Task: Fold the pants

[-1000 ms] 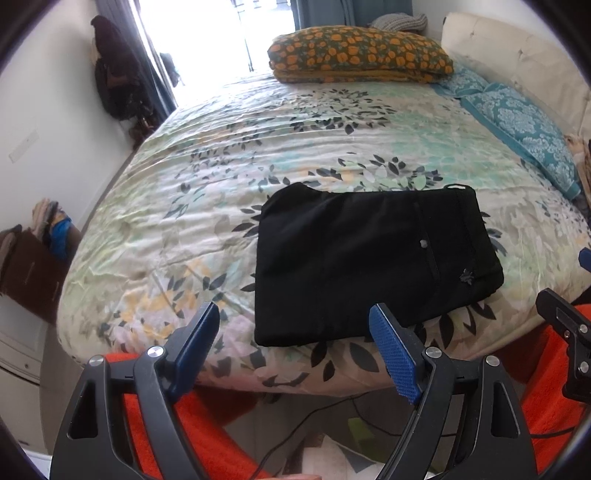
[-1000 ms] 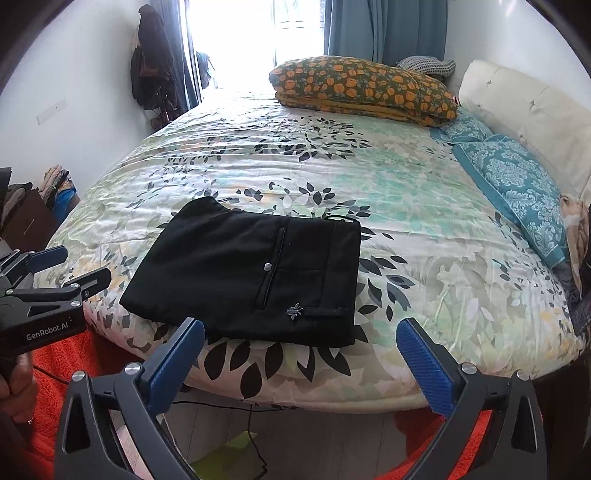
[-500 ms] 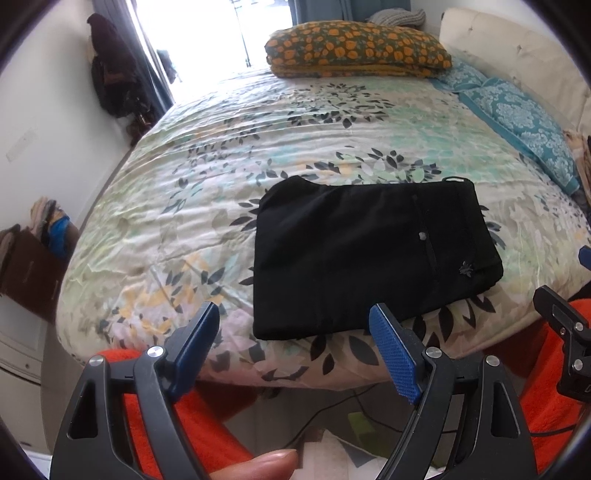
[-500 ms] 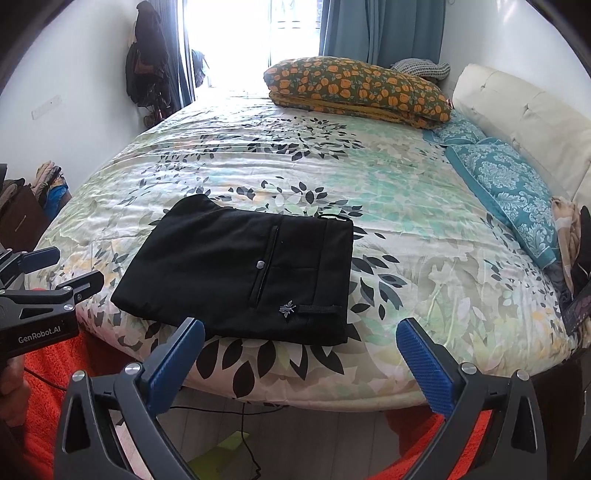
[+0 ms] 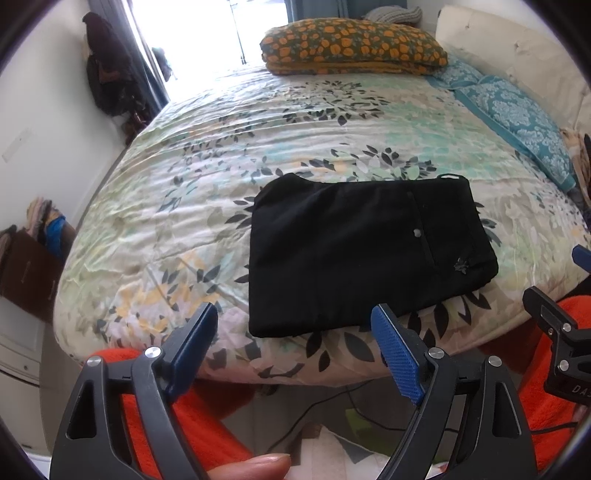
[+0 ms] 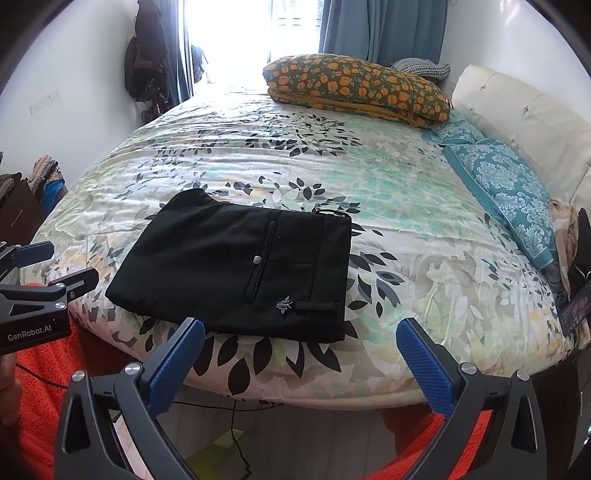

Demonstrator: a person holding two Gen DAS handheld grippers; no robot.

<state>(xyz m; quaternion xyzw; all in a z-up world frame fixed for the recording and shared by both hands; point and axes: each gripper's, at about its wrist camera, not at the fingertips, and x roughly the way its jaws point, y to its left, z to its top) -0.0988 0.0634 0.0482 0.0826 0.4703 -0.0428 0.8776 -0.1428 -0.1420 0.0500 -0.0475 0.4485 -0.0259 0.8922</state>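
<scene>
Both cameras have backed off slightly from the bed [image 6: 424, 229], so the folded black pants [image 6: 236, 269] sit a little farther ahead near its front edge, long axis running left to right. Left gripper [image 5: 291, 343] is nearer, right gripper [image 6: 299, 354] beside it; both jaws gape wide, empty.

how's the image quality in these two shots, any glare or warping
Left wrist view: window blown out white, bed edge bowed by fisheye, black pants sharp. Right wrist view: the same window glare, dark vignetted corners, pants in focus.
</scene>
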